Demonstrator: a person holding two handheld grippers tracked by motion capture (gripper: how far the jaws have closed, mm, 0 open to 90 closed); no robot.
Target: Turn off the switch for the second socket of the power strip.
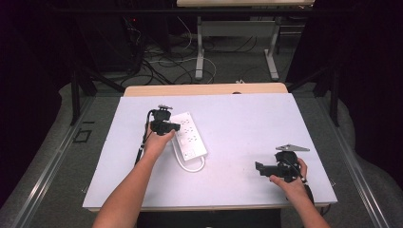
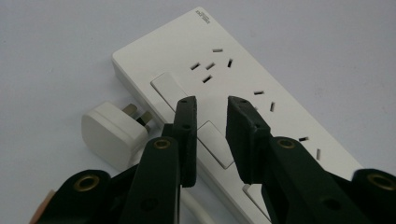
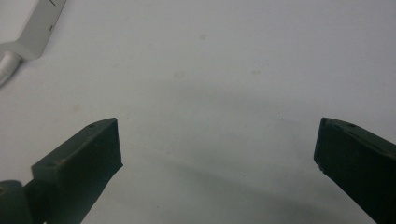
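Matte black fingers [image 2: 187, 135], glossy white power strip [image 2: 243, 84]

The white power strip [image 2: 243, 88] carries a small grey printed mark at its far corner in the left gripper view. It is too small to read. No other lettering shows.

We see a white table [image 1: 247, 137] with a wooden edge [image 1: 204, 89] at its far side. Beyond it, on the grey floor [image 1: 237, 66], lie tangled cables [image 1: 161, 64] beside the metal legs [image 1: 200, 52] of another desk [image 1: 244, 3]. Dark curtains [image 1: 366, 71] flank the scene.
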